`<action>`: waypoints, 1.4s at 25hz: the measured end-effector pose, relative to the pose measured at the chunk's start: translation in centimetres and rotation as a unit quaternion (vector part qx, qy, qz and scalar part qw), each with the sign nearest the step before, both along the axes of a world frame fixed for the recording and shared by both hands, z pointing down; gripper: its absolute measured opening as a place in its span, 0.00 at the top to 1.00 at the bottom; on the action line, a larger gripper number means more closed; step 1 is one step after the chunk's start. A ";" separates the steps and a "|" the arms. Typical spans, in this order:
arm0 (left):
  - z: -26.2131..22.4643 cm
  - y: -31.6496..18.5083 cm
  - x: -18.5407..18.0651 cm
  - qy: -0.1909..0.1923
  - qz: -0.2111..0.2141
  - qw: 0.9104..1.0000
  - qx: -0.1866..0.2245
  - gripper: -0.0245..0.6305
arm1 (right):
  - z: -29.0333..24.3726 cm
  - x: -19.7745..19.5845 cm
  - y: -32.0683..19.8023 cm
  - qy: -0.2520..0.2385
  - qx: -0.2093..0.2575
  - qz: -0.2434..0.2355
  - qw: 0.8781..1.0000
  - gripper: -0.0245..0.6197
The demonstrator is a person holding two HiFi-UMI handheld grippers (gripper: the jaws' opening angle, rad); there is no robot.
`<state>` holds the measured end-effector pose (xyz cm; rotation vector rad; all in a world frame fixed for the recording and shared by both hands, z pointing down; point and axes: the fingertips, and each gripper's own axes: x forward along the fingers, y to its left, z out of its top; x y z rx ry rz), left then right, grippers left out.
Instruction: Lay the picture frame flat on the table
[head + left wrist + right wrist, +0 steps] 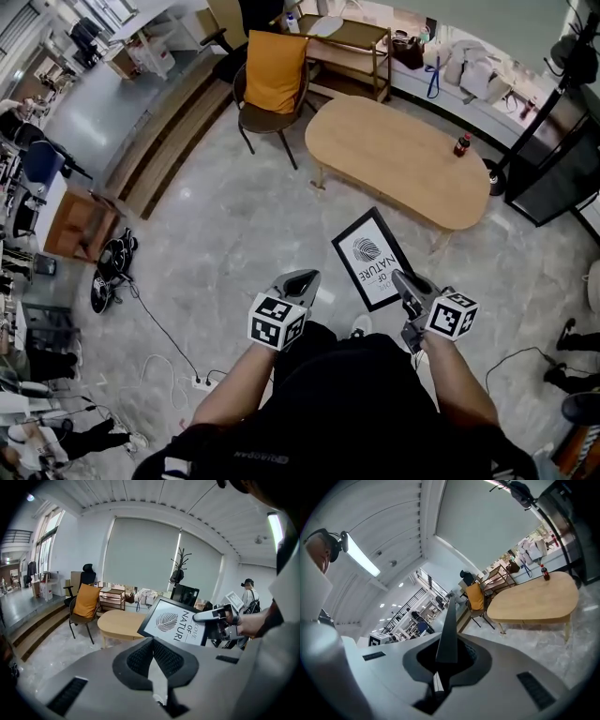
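Transport step in hand: right hand-held gripper (401, 281) is clamped on an edge of the frame (370, 255), held mid-air at picture centre, short of the surface (394, 155) (upper right), while left hand-held gripper (302, 279) is closed and empty; next it likely calls for reaching the surface and lowering the frame flat.

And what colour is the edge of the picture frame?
The picture frame has a black edge; clearest in the left gripper view.

Overhead and both gripper views share the table (403, 159) (117, 620) (534, 602).
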<state>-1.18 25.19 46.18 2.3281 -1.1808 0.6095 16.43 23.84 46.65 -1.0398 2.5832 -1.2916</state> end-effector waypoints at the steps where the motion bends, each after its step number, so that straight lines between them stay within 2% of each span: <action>1: 0.5 -0.5 0.1 -0.002 0.001 1.000 -0.008 0.95 | 0.3 0.2 -0.7 -0.001 -0.005 0.001 1.000 0.94; 5: 2.0 -3.3 0.3 -0.004 0.003 0.999 -0.034 0.95 | 1.2 0.8 -4.1 -0.005 -0.015 0.007 1.000 0.94; 8: 2.9 -6.5 0.5 -0.004 0.016 0.999 -0.039 0.95 | 1.8 1.2 -6.9 -0.005 -0.017 0.021 1.000 0.94; 14: 3.7 -16.2 -0.2 0.006 0.032 0.999 -0.031 0.95 | 3.2 1.6 -13.4 0.005 -0.033 0.055 0.998 0.94; 18: 3.3 -23.4 -1.2 0.002 0.064 0.998 -0.028 0.95 | 2.8 0.7 -19.3 0.017 -0.050 0.081 0.995 0.94; 23: 2.3 -31.7 -4.8 -0.001 0.097 0.995 -0.012 0.95 | 2.1 -3.5 -27.5 0.030 -0.052 0.088 0.994 0.94; 28: 3.1 -38.6 -10.1 -0.001 0.090 0.996 -0.021 0.95 | 3.3 -7.1 -34.5 0.049 -0.061 0.096 0.992 0.94; 31: 3.6 -41.2 -12.1 0.006 0.078 0.996 -0.033 0.95 | 4.9 -7.7 -37.6 0.045 -0.088 0.110 0.989 0.94; 35: 5.3 -44.2 -14.3 0.010 0.055 0.997 -0.056 0.95 | 8.0 -8.7 -41.6 0.014 -0.142 0.127 0.982 0.94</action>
